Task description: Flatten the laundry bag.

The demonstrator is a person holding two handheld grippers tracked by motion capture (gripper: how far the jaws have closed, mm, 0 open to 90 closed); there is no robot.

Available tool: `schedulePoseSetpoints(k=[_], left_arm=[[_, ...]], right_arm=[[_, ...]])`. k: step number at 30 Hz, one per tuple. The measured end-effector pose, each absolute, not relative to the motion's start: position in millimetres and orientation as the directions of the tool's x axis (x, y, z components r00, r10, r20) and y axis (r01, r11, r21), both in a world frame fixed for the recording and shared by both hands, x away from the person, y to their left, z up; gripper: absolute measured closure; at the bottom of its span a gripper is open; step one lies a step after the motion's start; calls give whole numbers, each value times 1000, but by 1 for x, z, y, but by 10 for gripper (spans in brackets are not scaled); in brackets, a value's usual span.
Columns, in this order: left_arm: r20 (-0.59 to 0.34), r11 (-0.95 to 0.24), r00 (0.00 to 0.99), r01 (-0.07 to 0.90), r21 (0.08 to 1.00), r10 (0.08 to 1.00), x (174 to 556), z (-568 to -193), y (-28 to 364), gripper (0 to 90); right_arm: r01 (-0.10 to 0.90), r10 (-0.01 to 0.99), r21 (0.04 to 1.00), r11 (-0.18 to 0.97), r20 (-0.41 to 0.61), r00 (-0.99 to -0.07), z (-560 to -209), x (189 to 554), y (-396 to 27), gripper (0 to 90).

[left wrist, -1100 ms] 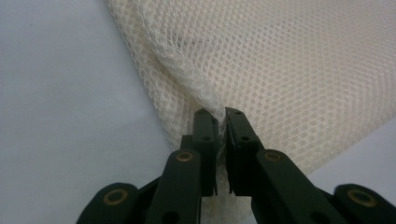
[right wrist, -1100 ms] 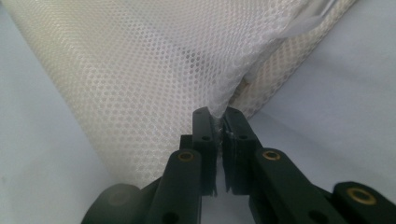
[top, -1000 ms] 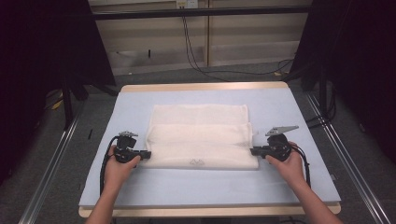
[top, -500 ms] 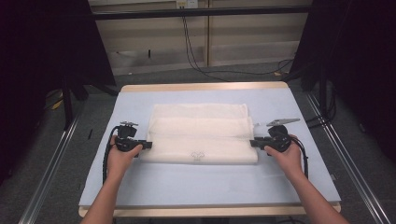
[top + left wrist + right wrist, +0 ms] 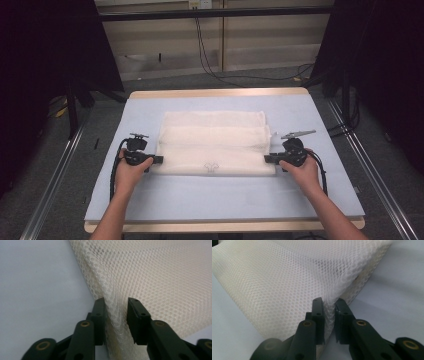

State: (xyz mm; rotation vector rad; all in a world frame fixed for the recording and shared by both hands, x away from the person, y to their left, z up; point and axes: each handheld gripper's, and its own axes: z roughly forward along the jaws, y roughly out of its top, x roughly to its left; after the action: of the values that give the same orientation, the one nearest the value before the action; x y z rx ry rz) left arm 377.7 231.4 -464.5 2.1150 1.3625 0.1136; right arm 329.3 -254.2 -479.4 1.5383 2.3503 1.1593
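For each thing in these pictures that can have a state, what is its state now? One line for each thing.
mesh cloth: folded in layers, lying flat on the table, pinched at both ends of its near fold.
left gripper: jaws have just been closing, shut on the cloth's left edge.
right gripper: jaws have just been closing, shut on the cloth's right edge.
table: covered by a pale blue sheet.

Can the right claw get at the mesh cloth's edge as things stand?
Likely yes: the right claw is already at the right end of the mesh cloth, its jaws having just closed on a fold, nothing in the way.
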Motion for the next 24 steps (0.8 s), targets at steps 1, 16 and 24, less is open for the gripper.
schedulePoseSetpoints(k=[1, 16, 24], left_arm=[[-242, -282, 466, 794, 538, 851, 381, -464, 229, 794], [-280, -215, 435, 791, 572, 856, 418, -451, 237, 661], [-271, -194, 438, 763, 617, 857, 440, -445, 236, 433]], right_arm=[[739, 817, 643, 200, 307, -488, -479, 332, -254, 840], [689, 866, 715, 120, 264, -425, -475, 373, -258, 583], [670, 896, 739, 67, 251, -367, -467, 388, -260, 535]])
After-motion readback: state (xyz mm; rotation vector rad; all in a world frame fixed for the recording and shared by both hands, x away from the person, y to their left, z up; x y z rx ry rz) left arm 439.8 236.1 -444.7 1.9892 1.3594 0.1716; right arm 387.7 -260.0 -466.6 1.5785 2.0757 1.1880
